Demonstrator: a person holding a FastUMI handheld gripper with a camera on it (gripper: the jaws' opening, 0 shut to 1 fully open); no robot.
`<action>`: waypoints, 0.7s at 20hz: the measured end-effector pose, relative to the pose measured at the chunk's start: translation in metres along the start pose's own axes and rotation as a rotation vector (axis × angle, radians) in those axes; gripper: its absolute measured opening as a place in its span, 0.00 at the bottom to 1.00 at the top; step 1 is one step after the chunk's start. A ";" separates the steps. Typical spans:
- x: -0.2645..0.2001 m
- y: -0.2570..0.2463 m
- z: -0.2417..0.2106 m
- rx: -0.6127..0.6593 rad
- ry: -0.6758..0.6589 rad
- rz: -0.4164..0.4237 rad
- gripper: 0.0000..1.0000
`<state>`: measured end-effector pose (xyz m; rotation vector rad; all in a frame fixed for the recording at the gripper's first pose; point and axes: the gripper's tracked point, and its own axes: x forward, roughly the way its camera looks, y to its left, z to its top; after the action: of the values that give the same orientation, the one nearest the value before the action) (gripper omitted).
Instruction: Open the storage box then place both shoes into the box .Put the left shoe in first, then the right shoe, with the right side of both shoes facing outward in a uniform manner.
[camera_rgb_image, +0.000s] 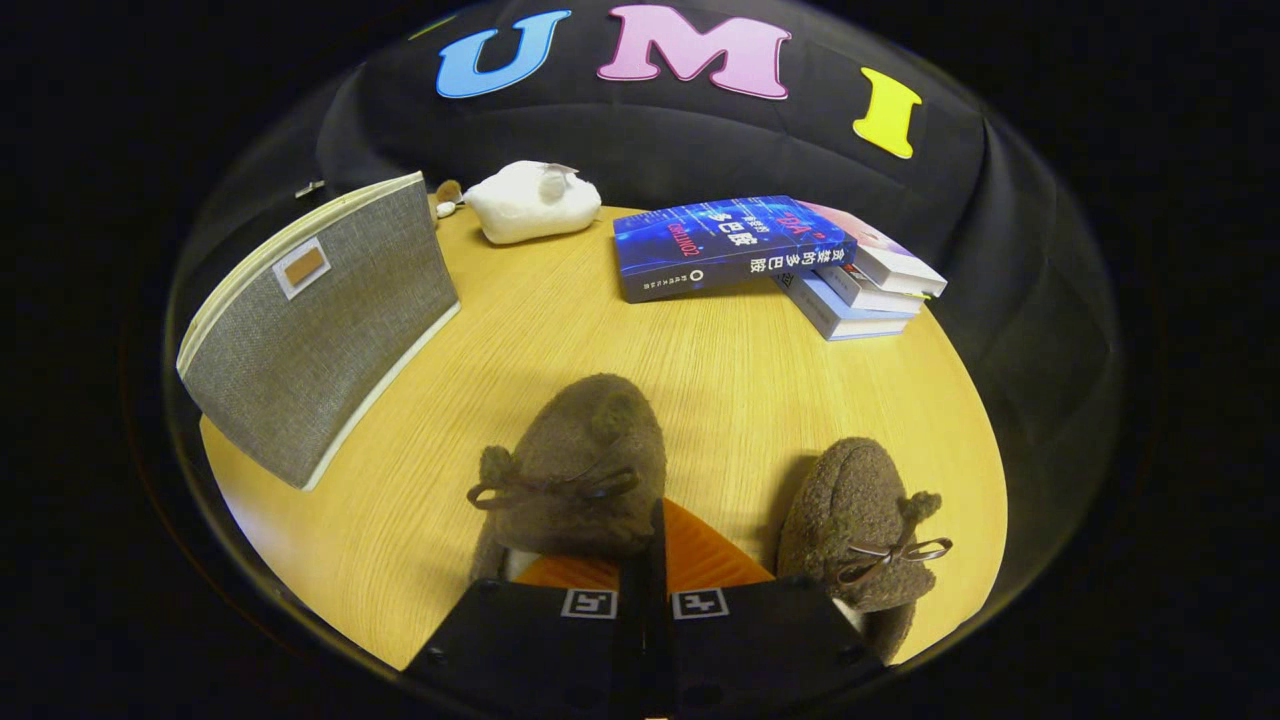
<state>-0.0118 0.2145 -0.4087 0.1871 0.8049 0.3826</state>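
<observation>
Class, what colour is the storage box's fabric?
Grey woven fabric with cream trim, gripper view: storage box.

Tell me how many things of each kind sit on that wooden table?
Brown fuzzy shoes: 2
Books: 4, in one stack
Grey fabric storage box: 1
White plush toy: 1
Total: 8
The gripper has its fingers together, just above the shoes.

Wooden table (560, 340), stack of books (790, 262), white plush toy (532, 203) at its far edge

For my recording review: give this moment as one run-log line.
gripper: shut, holding nothing | left-hand shoe: at fingers | other shoe: table | storage box: closed
</observation>
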 end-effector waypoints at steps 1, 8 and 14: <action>-0.002 -0.001 0.001 0.012 0.002 0.002 0.05; -0.036 0.001 0.037 0.103 -0.063 -0.009 0.05; -0.088 0.027 0.117 0.107 -0.162 -0.030 0.05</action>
<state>0.0113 0.2018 -0.2615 0.3017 0.6682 0.2923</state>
